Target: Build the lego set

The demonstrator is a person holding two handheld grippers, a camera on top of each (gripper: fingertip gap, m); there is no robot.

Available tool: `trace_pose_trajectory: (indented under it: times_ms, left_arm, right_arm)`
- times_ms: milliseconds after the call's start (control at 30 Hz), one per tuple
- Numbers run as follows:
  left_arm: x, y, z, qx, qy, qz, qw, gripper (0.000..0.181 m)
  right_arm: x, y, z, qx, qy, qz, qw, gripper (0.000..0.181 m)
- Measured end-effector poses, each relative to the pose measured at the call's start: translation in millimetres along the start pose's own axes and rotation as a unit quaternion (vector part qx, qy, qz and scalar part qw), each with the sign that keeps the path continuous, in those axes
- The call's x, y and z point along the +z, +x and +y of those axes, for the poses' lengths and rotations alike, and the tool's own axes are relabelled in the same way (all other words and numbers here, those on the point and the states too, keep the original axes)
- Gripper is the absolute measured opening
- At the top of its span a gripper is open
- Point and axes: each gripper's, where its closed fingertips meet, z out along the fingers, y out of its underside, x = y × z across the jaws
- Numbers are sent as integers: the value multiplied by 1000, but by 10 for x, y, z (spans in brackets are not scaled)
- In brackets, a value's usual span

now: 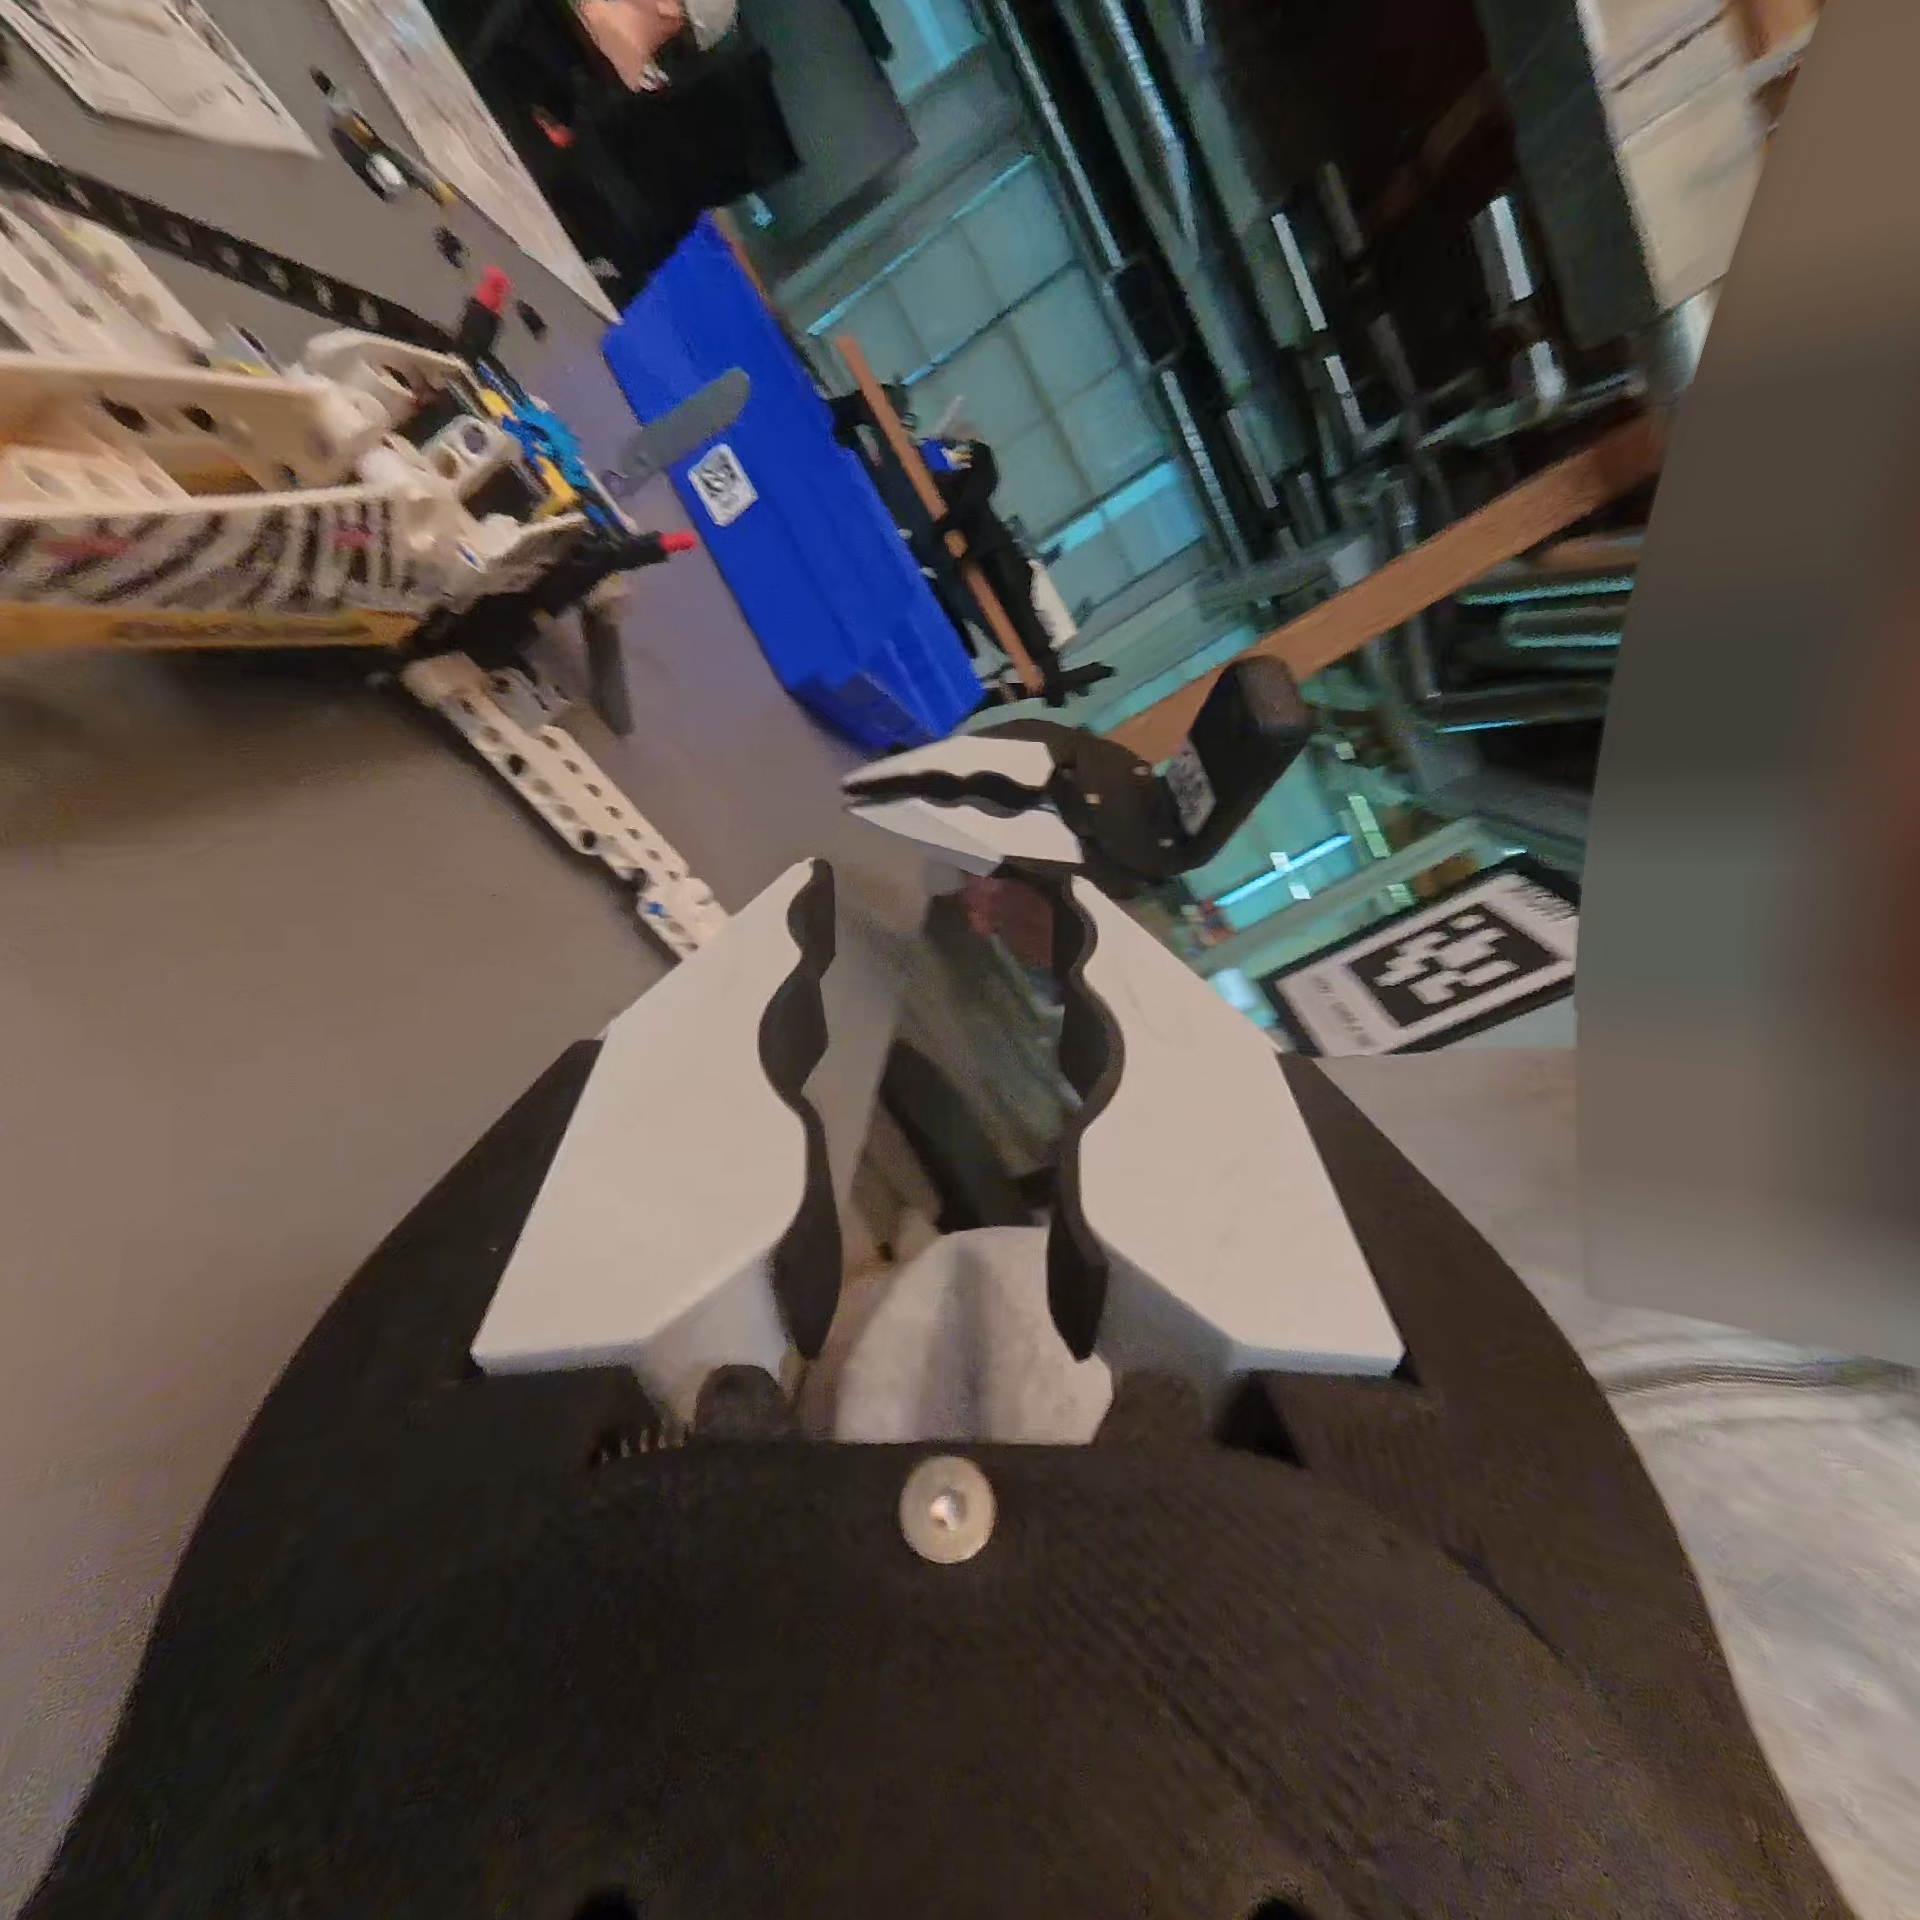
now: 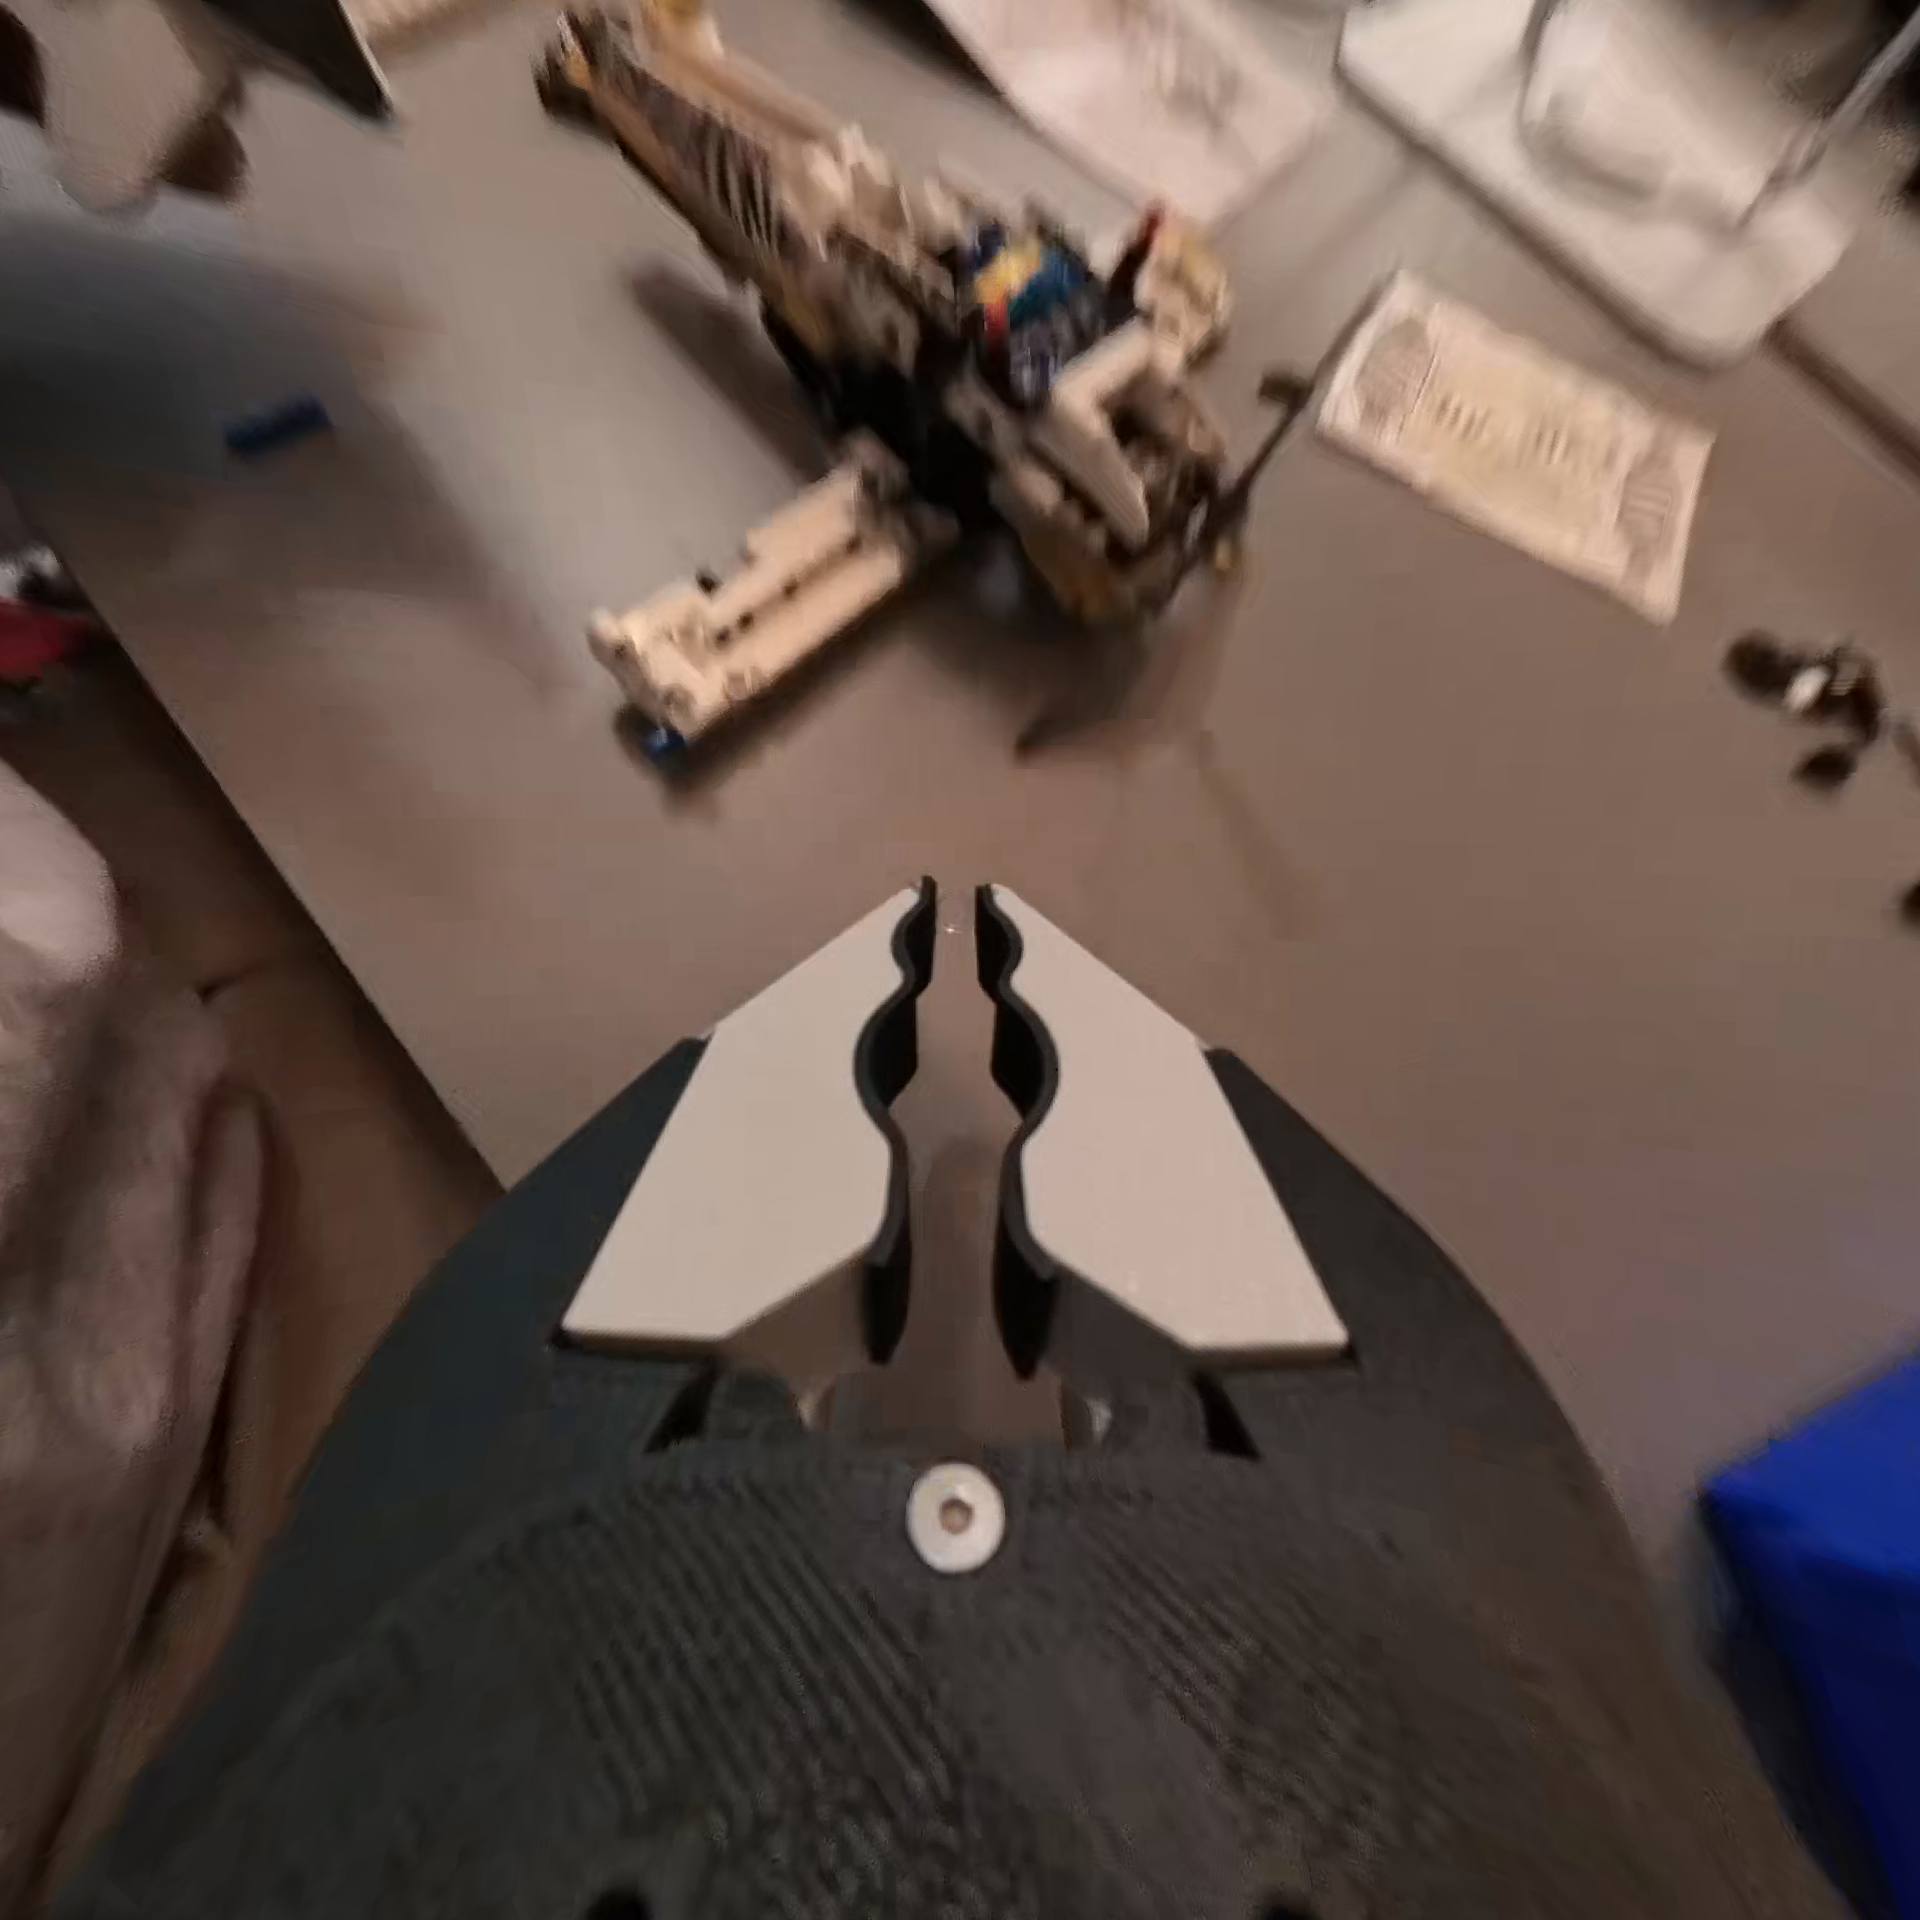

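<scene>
A partly built lego model [image 1: 312, 499], white with black stripes, yellow and blue parts, lies on the grey table [image 1: 260, 935] at the left. A white holed beam [image 1: 561, 769] sticks out from it toward me. My left gripper [image 1: 945, 878] is open and empty, in the air near the table's edge. My right gripper [image 1: 857, 795] shows just beyond its tips, fingers together. In the blurred right wrist view the right gripper [image 2: 953, 888] is shut but for a thin slit, empty, above the table, well short of the model [image 2: 987, 395] and its beam [image 2: 748, 613].
A blue bin [image 1: 790, 499] stands past the table's edge and also shows in the right wrist view [image 2: 1829, 1558]. Printed sheets [image 2: 1507, 447] and small black loose pieces [image 2: 1808, 686] lie right of the model. A small blue brick [image 2: 275, 421] lies at the left. The small blue brick [image 2: 275, 421] is closer to my left gripper, around 10 cm from its tips; the right tips are 20 cm off.
</scene>
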Motion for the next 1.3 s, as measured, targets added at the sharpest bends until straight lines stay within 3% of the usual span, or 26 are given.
trace_pose_trajectory:
  times_ms: [133, 367, 567, 800, 867, 967, 1200, 1300]
  left_arm:
    - [-13, -83, 17, 82, -5, -66, 994, 42]
    - [-113, -89, -107, 152, 18, -109, 982, 41]
    - [-231, -54, -255, 161, 63, -111, 979, 40]
    - [-360, -147, -339, 226, 57, -180, 956, 40]
    - [-388, -222, -326, 249, 31, -213, 944, 40]
    - [-379, -439, -175, 258, -60, -268, 926, 45]
    - [-417, -562, 512, 370, -268, -280, 844, 44]
    - [-486, -628, 547, 392, -281, -305, 821, 43]
  right_arm:
    - [43, -68, 319, 55, -80, -25, 995, 5]
    - [169, -194, 448, 63, -130, -51, 988, 6]
    - [155, -227, 432, 45, -124, -63, 989, 9]
    - [50, -183, 282, 33, -38, -58, 997, 24]
    - [30, -130, 192, 36, 7, -44, 998, 25]
    - [-3, -80, 84, 58, 59, -33, 996, 26]
    - [-104, -60, 228, 53, 54, -20, 997, 27]
    - [-135, -65, 227, 58, 71, -19, 996, 26]
